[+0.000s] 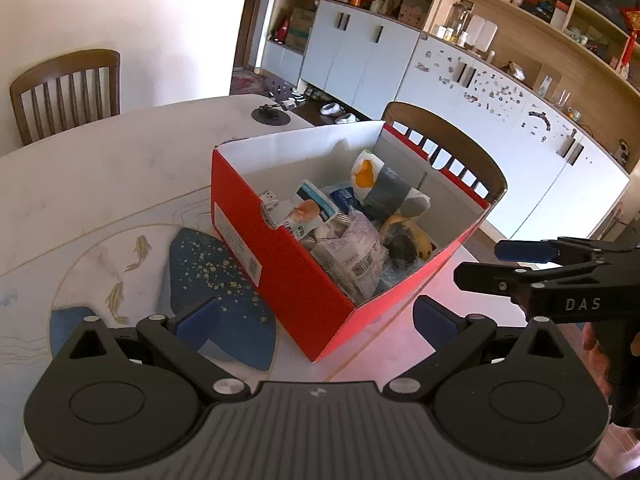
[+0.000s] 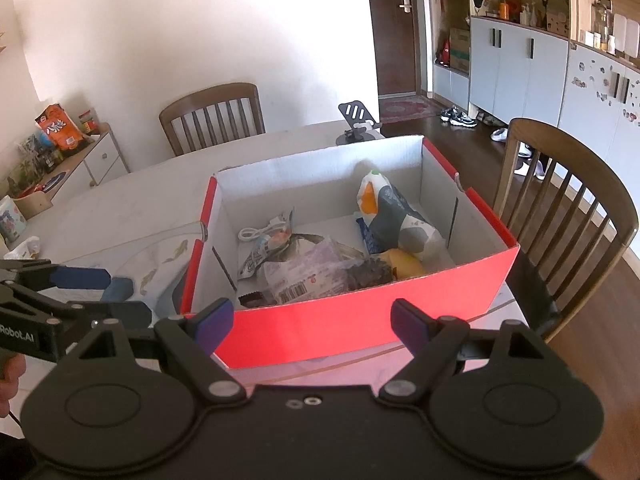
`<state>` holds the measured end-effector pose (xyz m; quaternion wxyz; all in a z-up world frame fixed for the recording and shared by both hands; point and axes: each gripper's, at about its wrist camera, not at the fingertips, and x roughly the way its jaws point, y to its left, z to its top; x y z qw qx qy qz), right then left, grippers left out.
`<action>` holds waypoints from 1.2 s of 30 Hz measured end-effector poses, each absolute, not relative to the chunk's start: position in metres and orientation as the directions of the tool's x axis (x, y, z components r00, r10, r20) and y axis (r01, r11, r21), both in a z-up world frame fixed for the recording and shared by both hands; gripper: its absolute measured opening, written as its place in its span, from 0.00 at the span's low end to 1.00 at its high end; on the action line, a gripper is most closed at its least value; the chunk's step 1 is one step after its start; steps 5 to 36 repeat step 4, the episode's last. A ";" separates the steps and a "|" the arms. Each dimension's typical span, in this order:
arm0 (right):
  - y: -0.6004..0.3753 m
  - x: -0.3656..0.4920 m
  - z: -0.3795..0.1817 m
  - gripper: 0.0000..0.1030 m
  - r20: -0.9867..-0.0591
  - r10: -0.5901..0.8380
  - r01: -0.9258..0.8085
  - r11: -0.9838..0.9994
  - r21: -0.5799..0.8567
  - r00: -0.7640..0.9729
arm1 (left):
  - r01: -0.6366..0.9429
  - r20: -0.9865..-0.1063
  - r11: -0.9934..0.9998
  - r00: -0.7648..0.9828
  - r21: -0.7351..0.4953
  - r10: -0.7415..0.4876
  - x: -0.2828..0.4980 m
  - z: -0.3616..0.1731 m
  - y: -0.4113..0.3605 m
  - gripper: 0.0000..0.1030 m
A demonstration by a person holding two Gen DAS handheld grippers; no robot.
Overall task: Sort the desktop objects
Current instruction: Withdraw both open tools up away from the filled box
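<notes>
A red cardboard box [image 1: 280,264] [image 2: 360,320] stands on the white table [image 1: 100,184] [image 2: 132,196]. It holds several things: a white, orange and grey pouch [image 1: 380,184] [image 2: 396,216], a purple-white packet with a barcode [image 1: 352,256] [image 2: 304,276], a white cable [image 2: 260,232], a banana [image 1: 404,236] [image 2: 404,260] and other packets. My left gripper [image 1: 316,316] is open and empty before the box's near corner. My right gripper [image 2: 312,320] is open and empty before the box's long red side. Each gripper shows in the other's view, at the right edge [image 1: 520,268] and left edge [image 2: 92,292].
A blue mat with gold speckles [image 1: 212,280] lies left of the box. A black phone stand [image 1: 272,114] [image 2: 356,124] stands at the table's far edge. Wooden chairs stand behind [image 1: 64,92] [image 2: 212,116] and to the right [image 1: 444,148] [image 2: 568,216]. White cabinets [image 1: 500,120] line the wall.
</notes>
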<state>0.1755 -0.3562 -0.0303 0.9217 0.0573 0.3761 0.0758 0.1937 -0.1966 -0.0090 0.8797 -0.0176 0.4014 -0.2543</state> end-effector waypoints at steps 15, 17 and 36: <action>-0.355 0.175 -0.030 0.83 -0.685 0.181 -0.095 0.982 0.162 0.706 | 0.445 -0.694 0.865 0.548 -0.231 -0.467 0.191 -0.007 -0.196 1.00; -0.355 0.175 -0.030 0.83 -0.685 0.181 -0.095 0.982 0.162 0.706 | 0.445 -0.694 0.865 0.548 -0.231 -0.467 0.191 -0.007 -0.196 1.00; -0.355 0.175 -0.030 0.83 -0.685 0.181 -0.095 0.982 0.162 0.706 | 0.445 -0.694 0.865 0.548 -0.231 -0.467 0.191 -0.007 -0.196 1.00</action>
